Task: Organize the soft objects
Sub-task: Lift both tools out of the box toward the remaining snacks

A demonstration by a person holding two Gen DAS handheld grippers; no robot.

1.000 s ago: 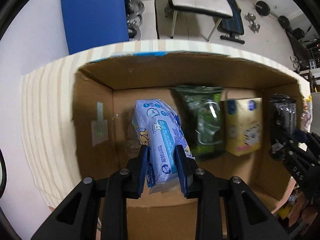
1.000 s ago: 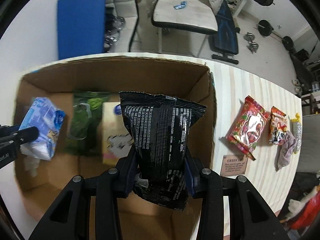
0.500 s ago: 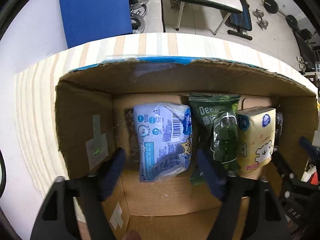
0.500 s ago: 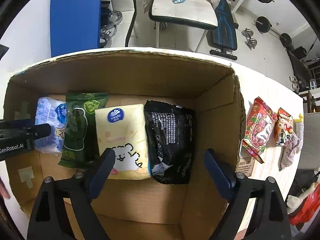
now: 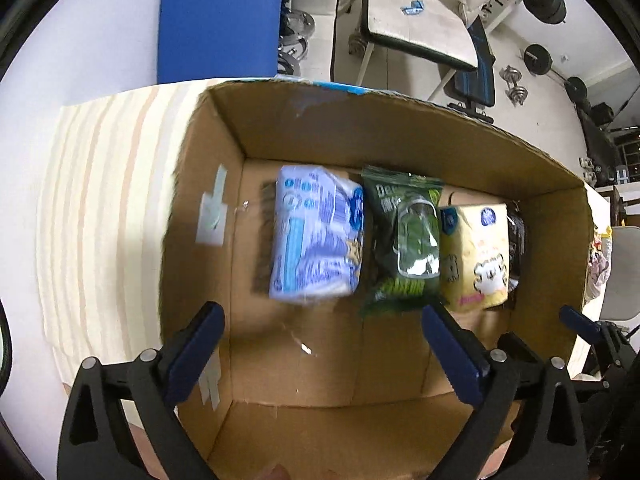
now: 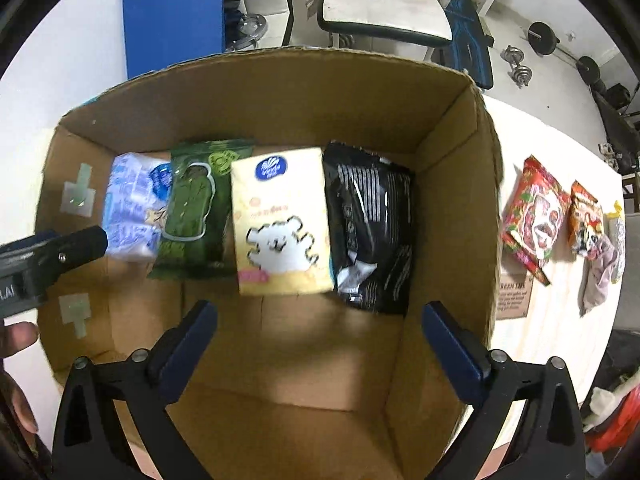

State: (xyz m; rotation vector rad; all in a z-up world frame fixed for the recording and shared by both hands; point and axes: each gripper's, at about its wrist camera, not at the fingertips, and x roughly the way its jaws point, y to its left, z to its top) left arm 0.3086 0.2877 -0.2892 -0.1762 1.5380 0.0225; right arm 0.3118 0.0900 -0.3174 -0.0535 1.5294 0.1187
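**A:** Both packs have dropped since the earlier frame: the pale blue tissue pack (image 5: 316, 236) left the left hand-held gripper (image 5: 324, 344) and the black pouch (image 6: 370, 228) left the right hand-held gripper (image 6: 320, 340). Each pair of jaws has just been opening and now stands spread wide with nothing between, above the cardboard box (image 6: 280, 92).

**B:** So where does everything lie?

**A:** Four in a row on the box floor: blue pack, green pouch (image 5: 404, 236), yellow tissue pack (image 6: 280, 220), black pouch, each touching its neighbour. Outside, on the surface (image 6: 560, 320), a red snack bag (image 6: 534, 216), an orange one (image 6: 585, 220) and a crumpled grey cloth (image 6: 598, 276) wait.

**B:** How would those handle?

**A:** I'd judge them light and yielding. The foil bags look slick and puffed, so a pinch across the middle may squash what's inside or slide off; the flat sealed edge seems the surer hold. The cloth would just bunch up, so gather a fold.

**B:** Do the views differ?

**A:** Yes. Only the right wrist view shows the leftover items and the whole black pouch; the left wrist view catches just a sliver of that pouch behind the yellow pack, but shows the box's left wall with its tape patch (image 5: 212, 216) and the striped surface beside it. The right view also catches the left gripper's tip and a hand (image 6: 16, 344) at its edge.
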